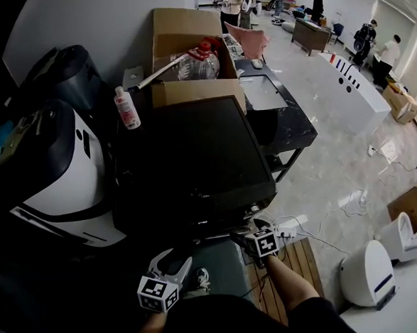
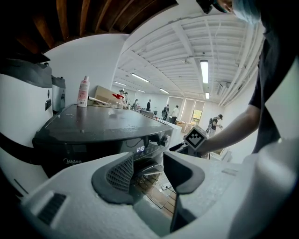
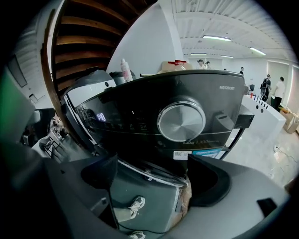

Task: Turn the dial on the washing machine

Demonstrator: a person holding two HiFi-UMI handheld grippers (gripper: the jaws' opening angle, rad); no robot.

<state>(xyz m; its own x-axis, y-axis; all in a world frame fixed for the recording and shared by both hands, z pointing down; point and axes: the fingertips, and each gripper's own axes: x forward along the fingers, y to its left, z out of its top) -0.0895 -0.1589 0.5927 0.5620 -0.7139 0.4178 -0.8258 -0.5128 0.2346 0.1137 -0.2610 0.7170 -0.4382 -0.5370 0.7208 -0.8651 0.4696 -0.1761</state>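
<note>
A black washing machine (image 1: 190,160) stands in front of me, its dark top facing up. Its round silver dial (image 3: 181,120) fills the middle of the right gripper view, on the front control panel beside a lit display (image 3: 100,116). My right gripper (image 3: 156,175) is open, its jaws just below and in front of the dial, not touching it. In the head view that gripper (image 1: 250,236) sits at the machine's front right corner. My left gripper (image 2: 145,173) is open and empty, held lower left (image 1: 166,268); from its view the dial (image 2: 164,139) shows small.
A pink-capped bottle (image 1: 127,108) stands on the machine's back left. Cardboard boxes (image 1: 186,53) with a clear jug sit behind. A white appliance (image 1: 52,173) stands to the left, a black table (image 1: 280,121) to the right. Cables and a power strip (image 1: 291,227) lie on the floor.
</note>
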